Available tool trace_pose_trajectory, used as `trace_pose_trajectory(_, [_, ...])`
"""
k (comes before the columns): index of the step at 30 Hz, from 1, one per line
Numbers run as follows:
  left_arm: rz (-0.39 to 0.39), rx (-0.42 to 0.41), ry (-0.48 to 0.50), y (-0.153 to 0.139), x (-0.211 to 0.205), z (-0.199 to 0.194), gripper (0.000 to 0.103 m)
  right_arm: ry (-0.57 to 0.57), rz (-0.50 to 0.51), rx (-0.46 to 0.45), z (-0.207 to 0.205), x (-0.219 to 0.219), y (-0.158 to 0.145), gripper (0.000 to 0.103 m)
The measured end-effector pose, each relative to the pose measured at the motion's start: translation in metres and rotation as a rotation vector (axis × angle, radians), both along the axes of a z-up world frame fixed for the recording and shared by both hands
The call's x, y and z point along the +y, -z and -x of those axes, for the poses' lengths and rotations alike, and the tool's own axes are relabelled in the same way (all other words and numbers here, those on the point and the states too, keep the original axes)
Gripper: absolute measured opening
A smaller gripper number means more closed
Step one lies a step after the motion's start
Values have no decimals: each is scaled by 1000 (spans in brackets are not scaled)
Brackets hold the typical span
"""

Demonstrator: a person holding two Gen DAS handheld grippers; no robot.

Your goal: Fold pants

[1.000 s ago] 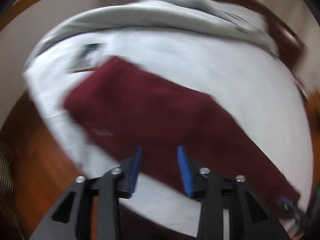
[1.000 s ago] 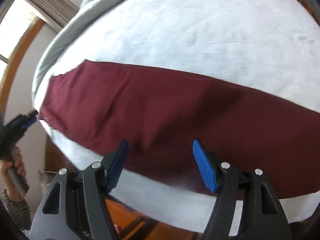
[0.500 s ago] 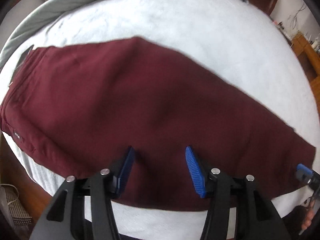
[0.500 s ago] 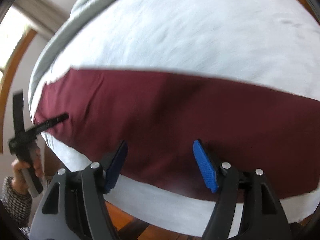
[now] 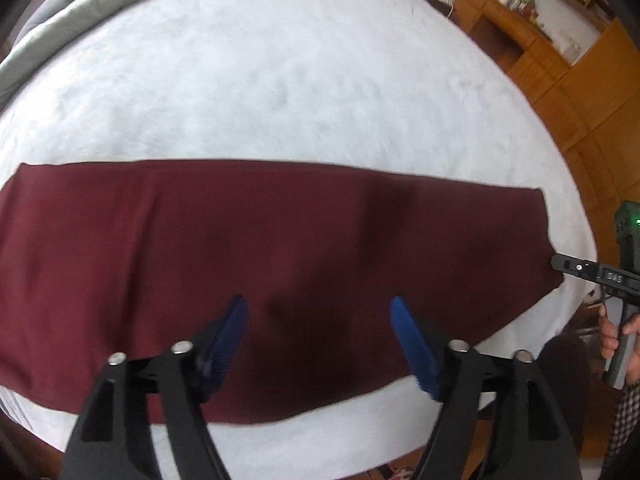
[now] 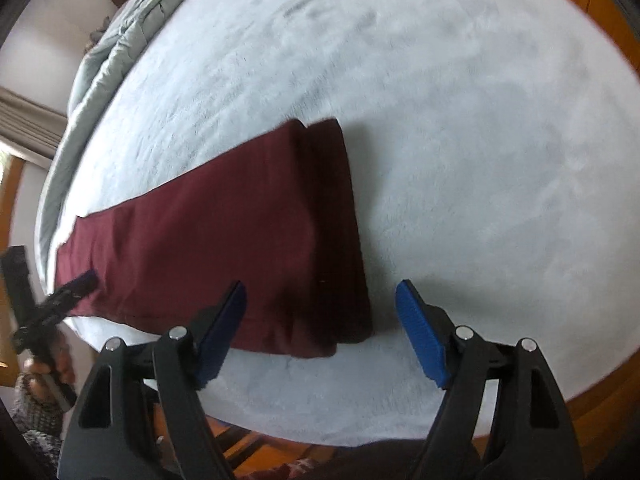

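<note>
Dark red pants [image 5: 280, 248] lie flat and lengthwise on the white bed cover [image 5: 300, 80], folded leg on leg. My left gripper [image 5: 317, 304] hovers over their middle near the front edge; its jaws are opening and nothing is pressed between them. The hem end [image 6: 336, 220] shows in the right wrist view. There my right gripper [image 6: 320, 286] hangs over the hem's near corner, jaws opening, the cloth under them but not pinched. Each gripper also shows in the other view: the right gripper [image 5: 576, 268] at the hem, the left gripper [image 6: 76, 284] further up the pants.
A grey duvet [image 5: 60, 20] is bunched along the far left side of the bed. Wooden cabinets [image 5: 560, 60] stand beyond the right side. The bed's near edge drops to a wooden floor [image 6: 600, 380]. A person's hand [image 5: 612, 332] grips the right tool's handle.
Both views have swept along the pants toward the leg end. The left jaws have spread much wider, and the right ones a little. The right gripper now sits over the hem instead of mid-leg.
</note>
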State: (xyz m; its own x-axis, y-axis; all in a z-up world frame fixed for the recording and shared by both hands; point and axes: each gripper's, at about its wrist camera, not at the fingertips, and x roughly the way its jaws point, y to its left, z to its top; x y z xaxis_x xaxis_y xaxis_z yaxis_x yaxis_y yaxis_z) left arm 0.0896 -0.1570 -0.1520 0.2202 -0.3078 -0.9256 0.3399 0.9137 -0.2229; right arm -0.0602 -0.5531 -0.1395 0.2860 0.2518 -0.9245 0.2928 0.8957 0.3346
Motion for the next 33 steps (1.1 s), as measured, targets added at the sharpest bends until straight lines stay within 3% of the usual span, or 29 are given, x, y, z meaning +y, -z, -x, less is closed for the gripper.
trace_pose_trajectory(4, [-19, 40, -31, 9, -13, 5, 84, -28, -51, -34, 6, 0, 11, 80])
trace_pose_trajectory(7, [-4, 36, -31, 11, -14, 15, 88, -80, -131, -64, 11, 1, 10, 70])
trace_pose_trajectory(10, [9, 44, -37, 12, -8, 16, 89, -126, -149, -91, 9, 14, 9, 65])
trace_pose_trajectory(17, [0, 39, -25, 11, -7, 10, 90, -3, -286, -94, -4, 0, 25, 70])
trace_pose_trajectory(18, [-4, 38, -22, 11, -5, 9, 90, -22, -267, -90, -6, 5, 24, 66])
trace_pose_trajectory(19, [-7, 36, -21, 11, -5, 10, 90, -38, -258, -87, -8, 9, 23, 42])
trace_pose_trajectory(20, [-4, 36, -25, 10, -2, 10, 90, -63, -295, -84, -9, 12, 22, 29])
trace_pose_trajectory(21, [-2, 38, -30, 9, -1, 10, 90, -65, -326, -84, -13, 16, 20, 28])
trace_pose_trajectory(24, [4, 37, -76, 5, 9, 8, 90, -98, -215, -83, -21, 30, 1, 24])
trace_pose_trajectory(29, [29, -9, -103, -17, 18, 4, 90, -35, -233, -183, -26, 15, -53, 20])
trace_pose_trajectory(33, [92, -79, -76, -43, 6, 7, 90, -30, -187, -217, -23, -4, -85, 20])
